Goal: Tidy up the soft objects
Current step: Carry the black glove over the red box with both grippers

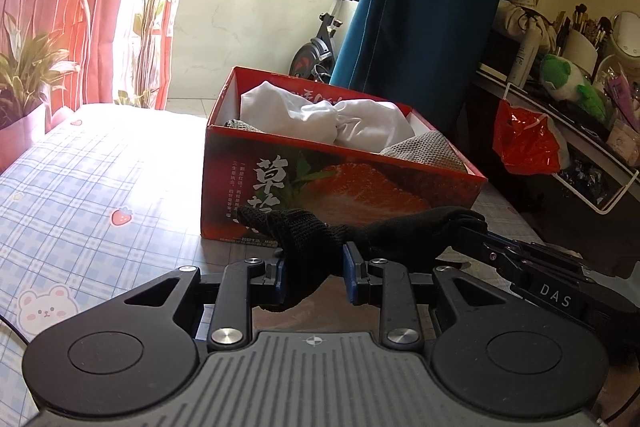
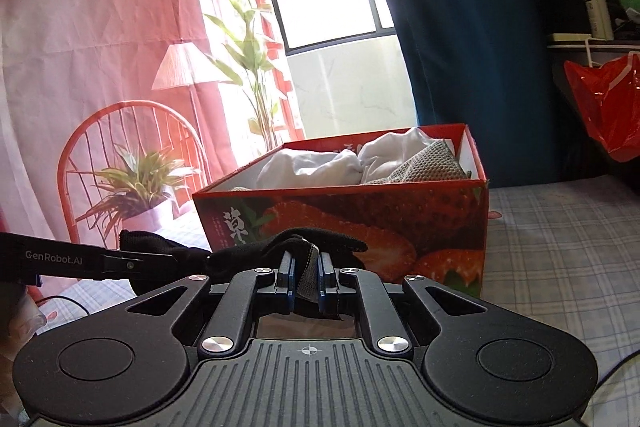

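A black knit glove is stretched between both grippers, just in front of the red strawberry box. My left gripper is shut on one end of it. My right gripper is shut on the other end, where a grey patch shows between the pads. The right gripper also shows in the left wrist view, and the left one in the right wrist view. The box holds white cloth and grey mesh cloth.
The box stands on a table with a blue plaid cloth. A red plastic bag hangs on a white rack at the right. A blue curtain hangs behind the box. A pink backdrop is at the left.
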Motion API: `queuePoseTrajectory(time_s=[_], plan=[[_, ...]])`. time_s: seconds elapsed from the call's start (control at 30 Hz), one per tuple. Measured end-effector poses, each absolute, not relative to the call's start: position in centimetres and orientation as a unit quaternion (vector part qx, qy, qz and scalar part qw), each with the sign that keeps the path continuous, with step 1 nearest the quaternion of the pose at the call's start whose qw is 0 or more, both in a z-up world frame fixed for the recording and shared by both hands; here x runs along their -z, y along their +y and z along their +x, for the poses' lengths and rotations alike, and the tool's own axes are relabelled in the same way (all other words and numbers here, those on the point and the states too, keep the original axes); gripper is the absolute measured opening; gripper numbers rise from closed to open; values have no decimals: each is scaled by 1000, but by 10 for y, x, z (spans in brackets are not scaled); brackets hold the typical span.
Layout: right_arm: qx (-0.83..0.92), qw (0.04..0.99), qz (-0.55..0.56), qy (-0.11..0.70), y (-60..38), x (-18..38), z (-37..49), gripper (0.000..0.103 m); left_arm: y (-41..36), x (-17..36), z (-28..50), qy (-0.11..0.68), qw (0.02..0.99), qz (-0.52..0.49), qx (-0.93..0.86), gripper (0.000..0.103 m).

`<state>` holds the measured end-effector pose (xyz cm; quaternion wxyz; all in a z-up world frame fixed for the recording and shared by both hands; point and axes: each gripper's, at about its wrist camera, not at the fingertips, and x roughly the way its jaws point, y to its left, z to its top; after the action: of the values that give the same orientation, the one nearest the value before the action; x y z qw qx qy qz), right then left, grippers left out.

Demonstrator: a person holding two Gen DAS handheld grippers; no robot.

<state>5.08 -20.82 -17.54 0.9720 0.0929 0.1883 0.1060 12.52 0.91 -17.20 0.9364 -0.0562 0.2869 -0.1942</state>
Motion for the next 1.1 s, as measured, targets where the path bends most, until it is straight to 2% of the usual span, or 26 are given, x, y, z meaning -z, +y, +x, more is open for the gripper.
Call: queuePoseTrajectory(time_s=[0.3,0.6,0.77,1.1], plan=[[-108,977,86,164,-214,159,53,9,7,158,133,268,940,-48,205,29],[-105,980,83,144,-233,120,103,9,-10,125,189,250,941,-33,224,30],[-94,982,71,151,-242,112,145,9,-25,121,235,260,939,-12,226,30],[-65,973,72,210,-250,127,226,9,-44,140,323,332,918,-20,215,31]])
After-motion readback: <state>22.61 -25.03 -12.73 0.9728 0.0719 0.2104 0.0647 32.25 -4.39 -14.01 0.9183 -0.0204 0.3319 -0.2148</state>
